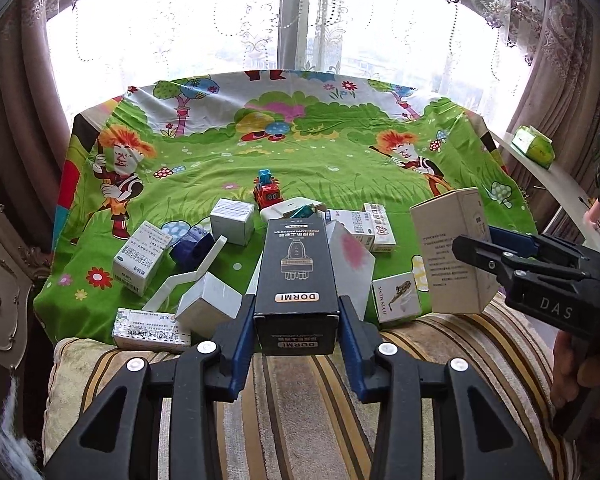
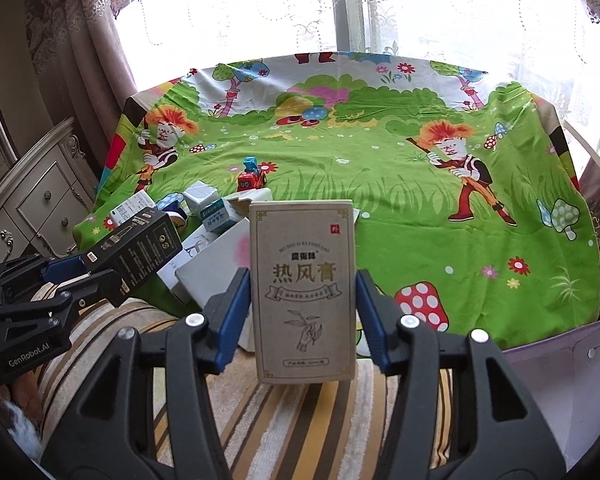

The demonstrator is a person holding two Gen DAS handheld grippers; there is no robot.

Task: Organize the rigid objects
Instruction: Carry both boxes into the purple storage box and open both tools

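Judging by their looks, both held things are light, stiff cardboard cartons with smooth printed faces that could slide under a loose pinch and dent under a hard one. The left claw point(image 1: 296, 322) is clenched on the black box point(image 1: 294, 280), its blue pads pressing the two long side walls near the near end, so the carton juts forward and away between the fingers. That hold sits far from the box's middle, and I would expect the far end to sag or swing if tilted quickly; a grip nearer the centre of the long sides would steady it. The right claw point(image 2: 302, 314) is clenched on the tan box point(image 2: 302, 292), which stands upright between the pads, printed face toward the camera, gripped on its narrow side edges around the lower half. The walls look firm enough there.

Both cartons hang clear of the surface, above the striped cushion point(image 1: 300, 400) at the near edge of the bed, whose green cartoon sheet point(image 1: 320, 160) carries the rest. The remaining clutter of small white cartons point(image 1: 142, 256) and a red toy truck point(image 1: 265, 194) lies heaped toward the near left corner of the sheet, just beyond the black box; the right half of the sheet lies bare in the right wrist view.
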